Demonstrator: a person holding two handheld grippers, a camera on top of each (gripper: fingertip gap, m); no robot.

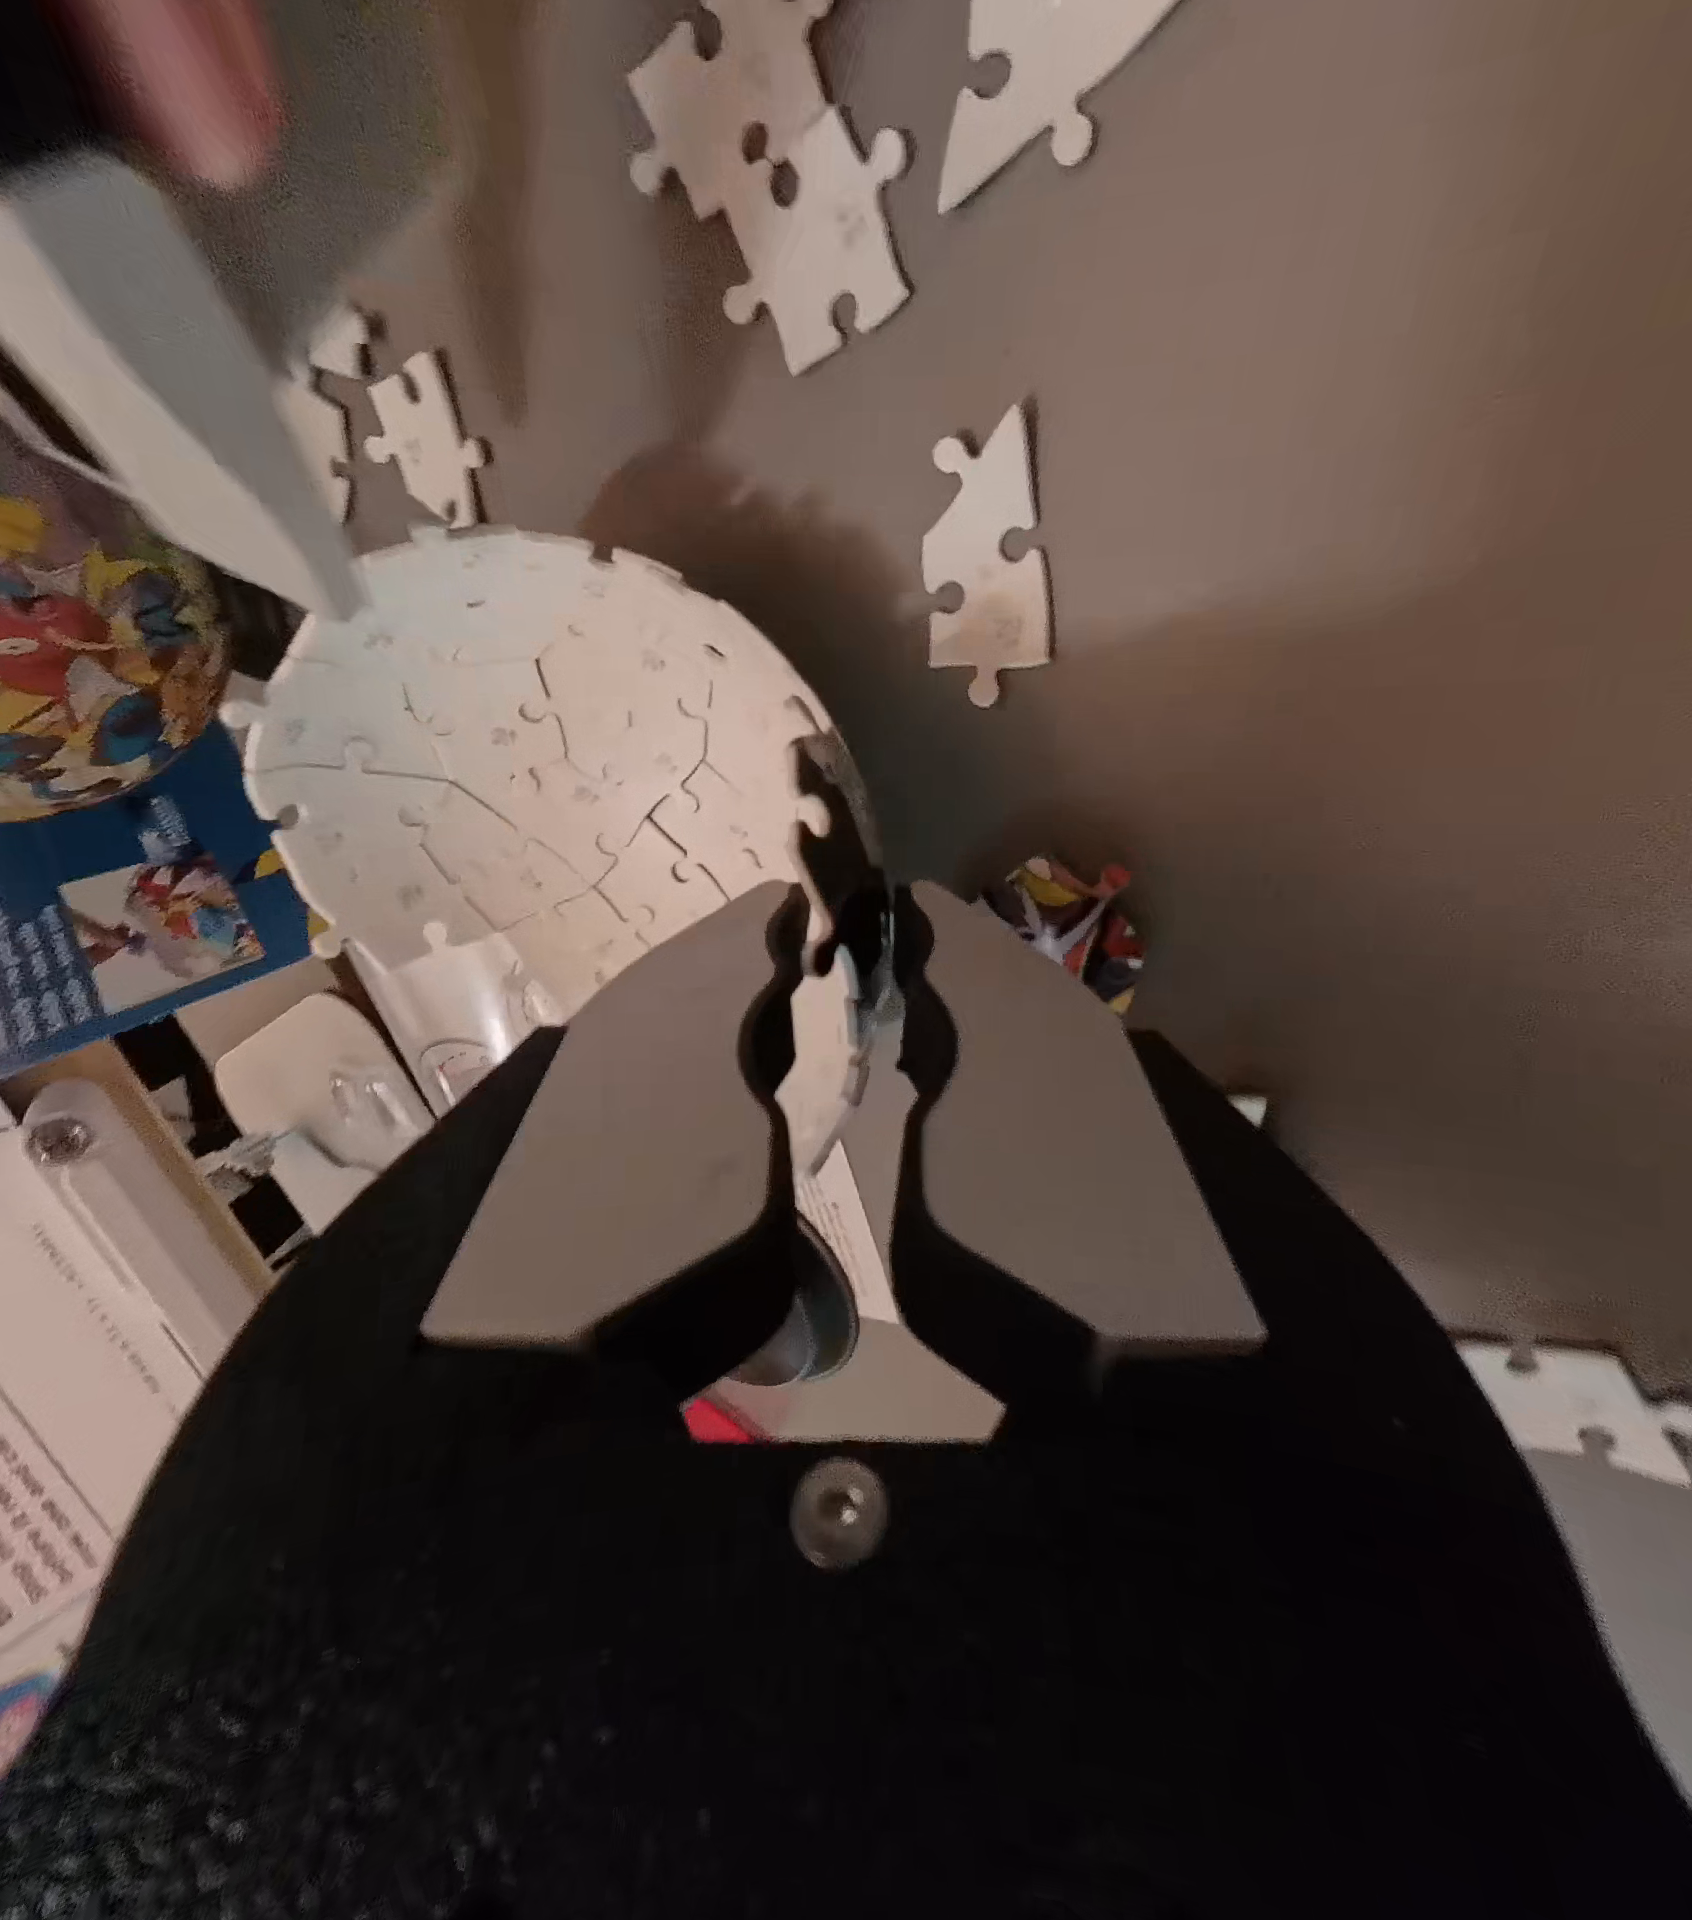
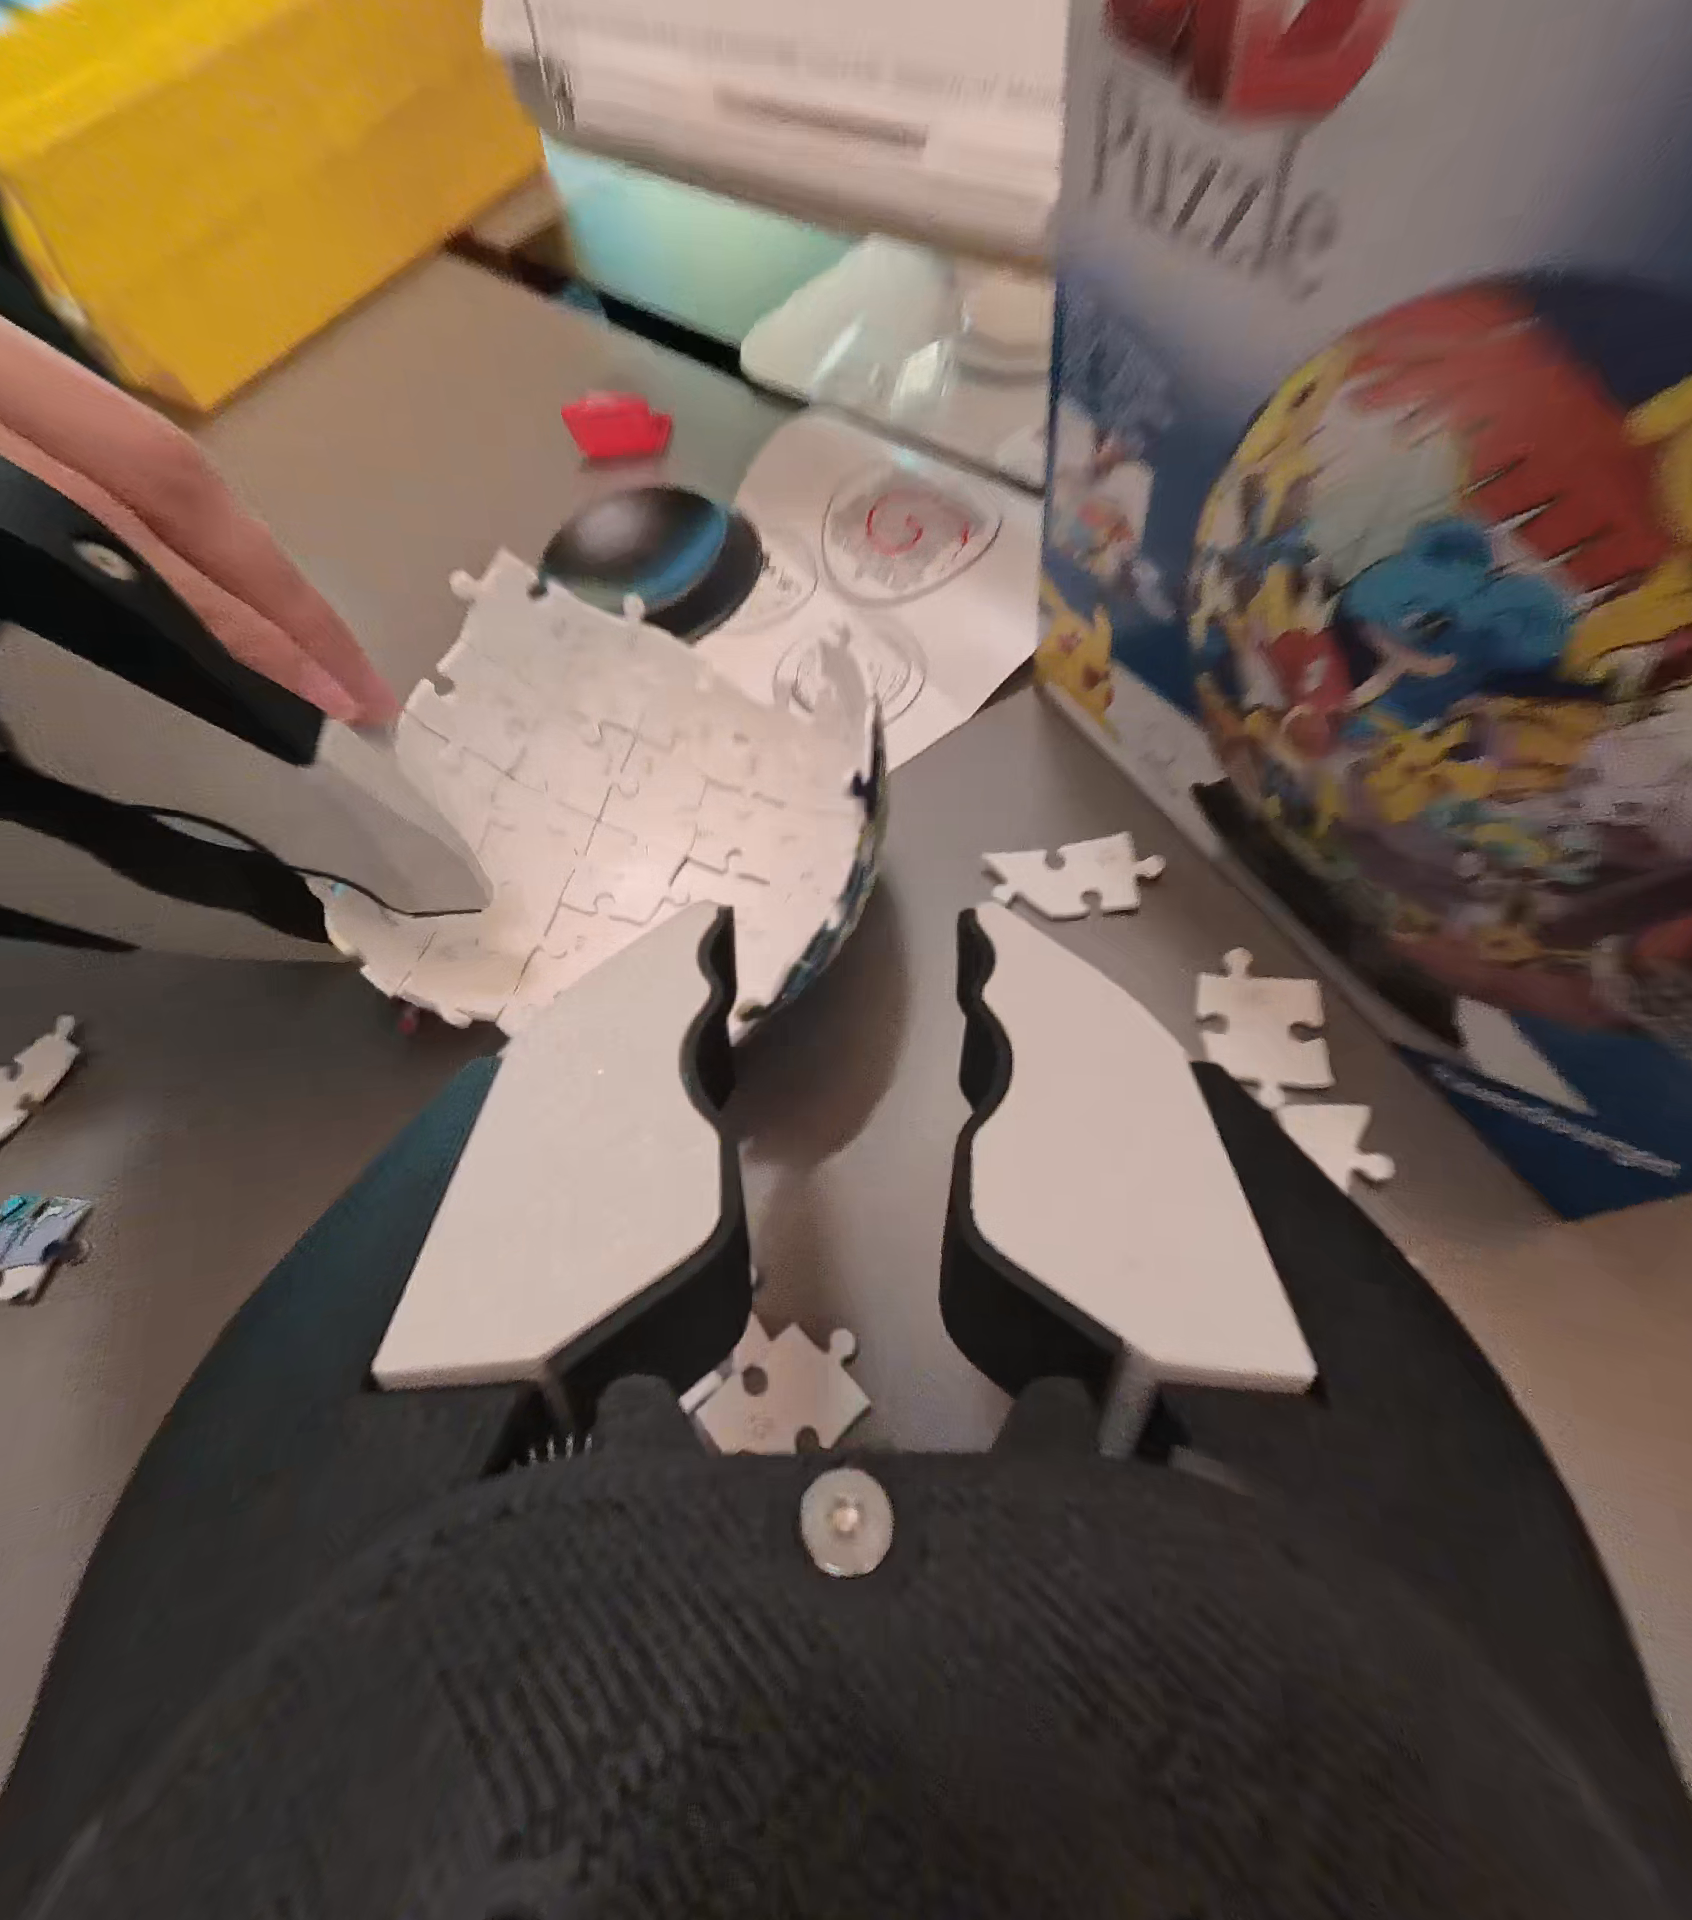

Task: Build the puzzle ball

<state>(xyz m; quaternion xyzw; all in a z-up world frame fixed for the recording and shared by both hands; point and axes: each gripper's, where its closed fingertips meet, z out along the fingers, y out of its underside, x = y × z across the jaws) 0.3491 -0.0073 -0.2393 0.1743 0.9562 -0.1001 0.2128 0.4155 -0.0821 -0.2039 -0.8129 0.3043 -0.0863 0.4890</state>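
Note:
The half-built puzzle ball (image 1: 509,748) is a bowl-shaped shell, white inside and printed outside, and it rests tilted on the grey table (image 1: 1393,623). My left gripper (image 1: 852,904) is shut on the shell's rim, with the wall running between both pads. In the right wrist view the left gripper (image 2: 385,904) clamps the shell (image 2: 613,790) at its left edge. My right gripper (image 2: 842,925) is open and empty, and the shell's near rim lies just ahead of its left fingertip. One of its fingers (image 1: 229,416) shows blurred over the shell's far rim.
Several loose white pieces (image 1: 811,208) (image 2: 1070,878) lie on the table, and two lie printed side up (image 1: 1070,925) (image 2: 16,1247). The puzzle box (image 2: 1444,675) stands at the right. A black round stand (image 2: 655,561), a red part (image 2: 613,421), a paper sheet (image 2: 967,644) and a yellow box (image 2: 229,187) lie behind.

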